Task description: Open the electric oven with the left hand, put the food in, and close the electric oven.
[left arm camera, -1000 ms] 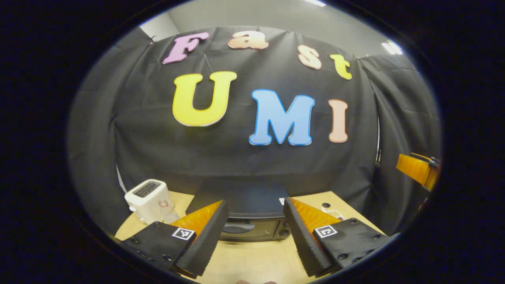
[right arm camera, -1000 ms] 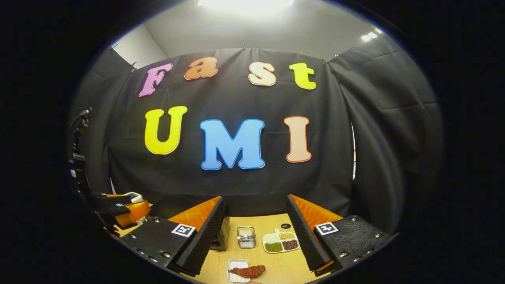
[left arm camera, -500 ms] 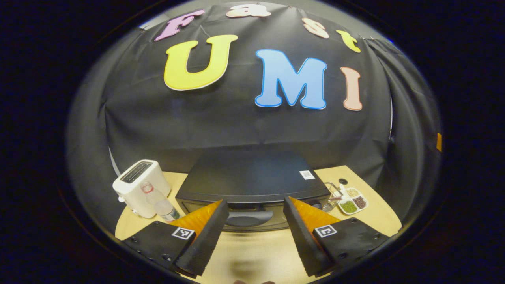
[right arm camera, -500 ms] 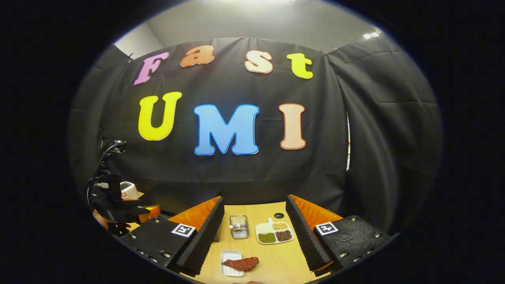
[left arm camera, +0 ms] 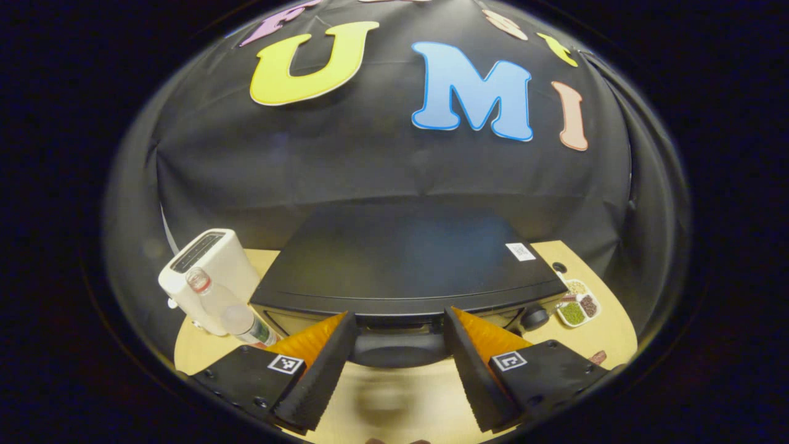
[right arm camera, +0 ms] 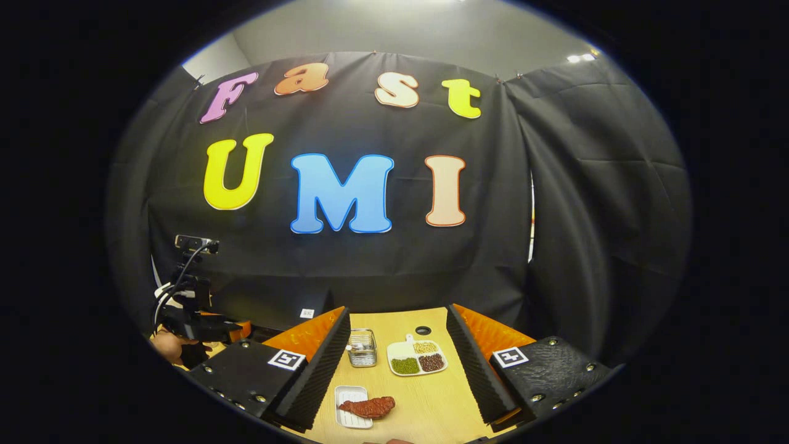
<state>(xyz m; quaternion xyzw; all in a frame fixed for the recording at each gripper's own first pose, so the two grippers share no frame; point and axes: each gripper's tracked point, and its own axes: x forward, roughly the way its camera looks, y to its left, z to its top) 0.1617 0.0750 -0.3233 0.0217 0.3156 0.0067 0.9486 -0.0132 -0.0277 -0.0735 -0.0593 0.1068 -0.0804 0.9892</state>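
Small white sticker (left arm camera: 521, 251) with a code pattern on the far right corner of the black electric oven (left arm camera: 400, 259) top; too small to read. Square black-and-white tag markers on both gripper bodies, no legible writing.

In the left gripper view: left gripper (left arm camera: 397, 364) spread wide open, holding nothing, poised just in front of the oven's front edge. Oven handle (left arm camera: 397, 348), a dark curved bar, sits between the two fingers, slightly beyond the tips, not visibly touched. Door closed. Round knob (left arm camera: 534, 317) on the oven front at the right. White toaster (left arm camera: 206, 274) left of the oven, with a clear plastic bottle (left arm camera: 231, 311) leaning against it. Divided dish of beans and grains (left arm camera: 576, 306) on the wooden table (left arm camera: 388, 404) to the right of the oven.

In the right gripper view: right gripper (right arm camera: 397, 370) also wide open and empty, raised above the table. Food (right arm camera: 368, 407), a reddish-brown piece, lies on a small white tray (right arm camera: 349, 416) on the table, near and low between the fingers, closer to the left one, well below the tips. Farther off, a small metal-and-glass container (right arm camera: 362, 348) and the divided dish side by side. Other gripper and the hand (right arm camera: 167, 345) holding it at far left, next to the oven's dark corner
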